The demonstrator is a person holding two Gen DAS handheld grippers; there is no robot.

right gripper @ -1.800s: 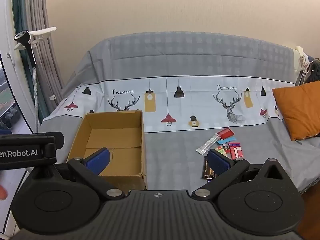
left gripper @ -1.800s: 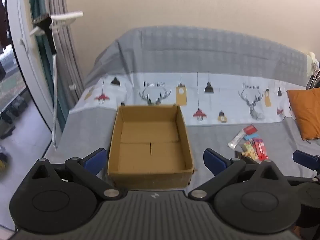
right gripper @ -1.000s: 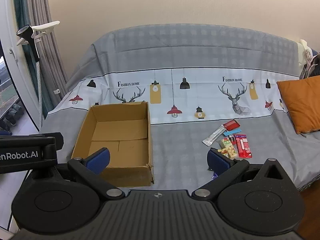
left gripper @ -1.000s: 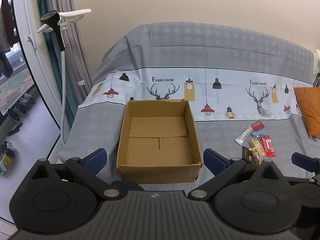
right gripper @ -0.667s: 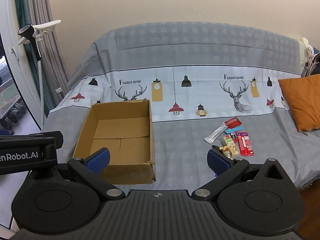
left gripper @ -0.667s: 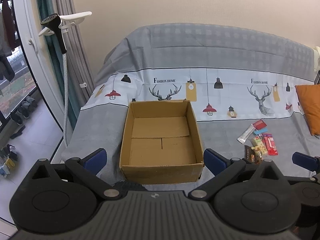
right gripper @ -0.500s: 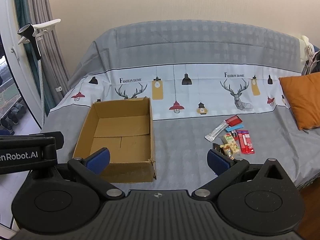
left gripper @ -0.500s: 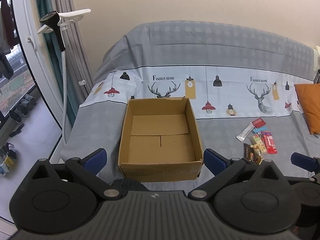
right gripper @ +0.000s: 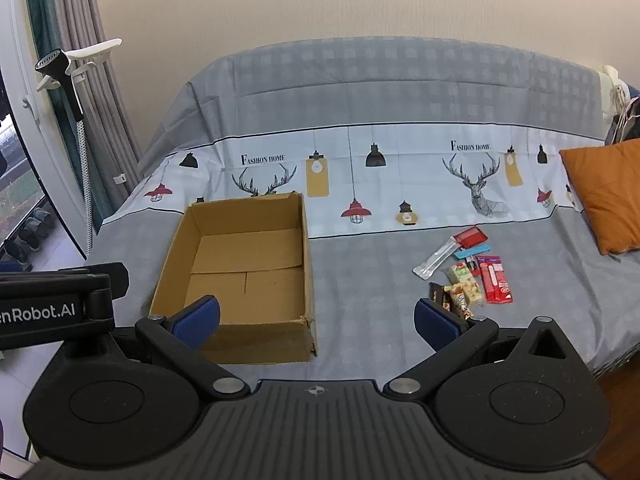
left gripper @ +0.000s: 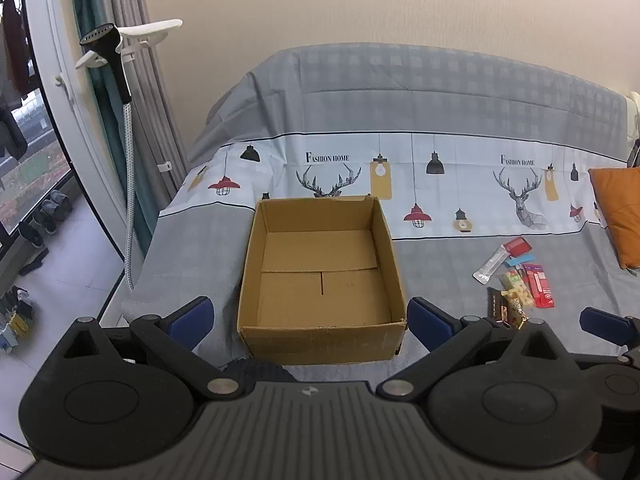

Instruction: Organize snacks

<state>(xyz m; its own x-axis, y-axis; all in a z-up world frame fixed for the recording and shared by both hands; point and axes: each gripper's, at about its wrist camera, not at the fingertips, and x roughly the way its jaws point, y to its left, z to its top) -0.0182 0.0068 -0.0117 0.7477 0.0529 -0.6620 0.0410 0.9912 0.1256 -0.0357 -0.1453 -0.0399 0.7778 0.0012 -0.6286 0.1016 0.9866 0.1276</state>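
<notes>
An open, empty cardboard box (left gripper: 320, 276) sits on the covered sofa; it also shows in the right wrist view (right gripper: 240, 272). A small pile of snack packets (left gripper: 516, 280) lies to its right, also in the right wrist view (right gripper: 472, 272): a red packet (right gripper: 494, 284), a silver stick (right gripper: 436, 258), yellow and dark wrappers. My left gripper (left gripper: 310, 318) is open and empty, held in front of the box. My right gripper (right gripper: 316, 318) is open and empty, held short of the box's near right corner, left of the snacks.
An orange cushion (right gripper: 608, 192) lies at the sofa's right end. A garment steamer on a stand (left gripper: 120, 120) and curtains stand left of the sofa. The grey patterned sofa cover (right gripper: 360, 264) lies between box and snacks. Shoes (left gripper: 44, 220) lie on the floor by the window.
Both grippers have pulled back and risen a little, so box and snacks sit farther off and lower in view. Both stay open and empty.
</notes>
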